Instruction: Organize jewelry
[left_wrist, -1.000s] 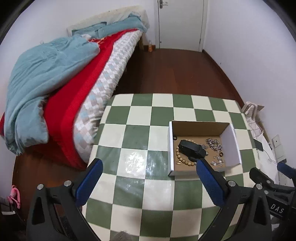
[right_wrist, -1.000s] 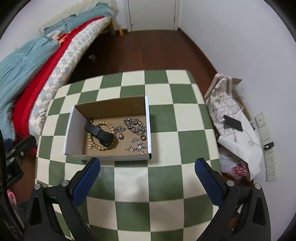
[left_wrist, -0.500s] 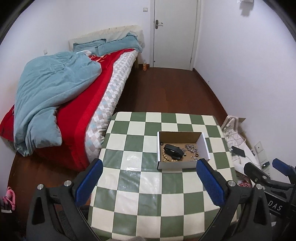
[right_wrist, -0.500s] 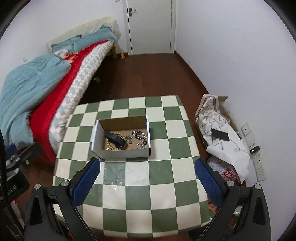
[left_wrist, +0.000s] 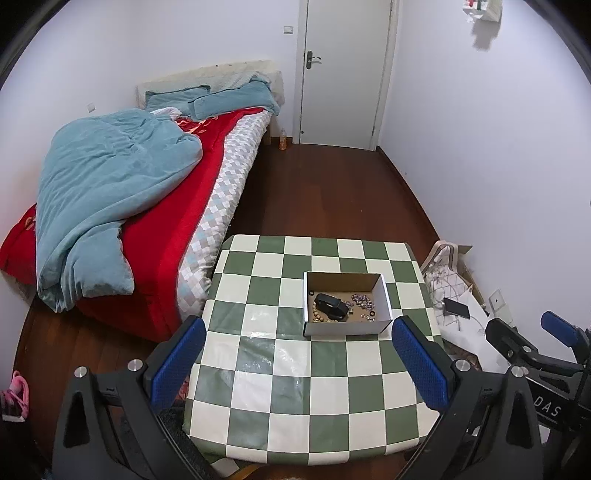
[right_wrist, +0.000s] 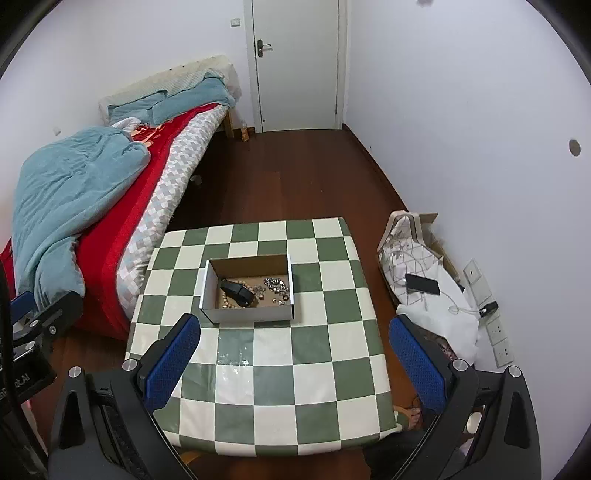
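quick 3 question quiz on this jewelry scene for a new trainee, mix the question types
1. True or false: the left gripper is shut on a bracelet.
2. Where is the jewelry now? A) scattered on the checkered table B) inside the cardboard box C) on the bed
3. Fill in: the black item in the box lies on top of the ___ bracelet.

Key
1. False; both grippers, the right gripper too, are open and empty.
2. B
3. Beaded

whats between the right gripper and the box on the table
Nothing but bare checkered tablecloth. In the right wrist view the right gripper hangs open above the table's near part, and the box sits further out with no object in the stretch between.
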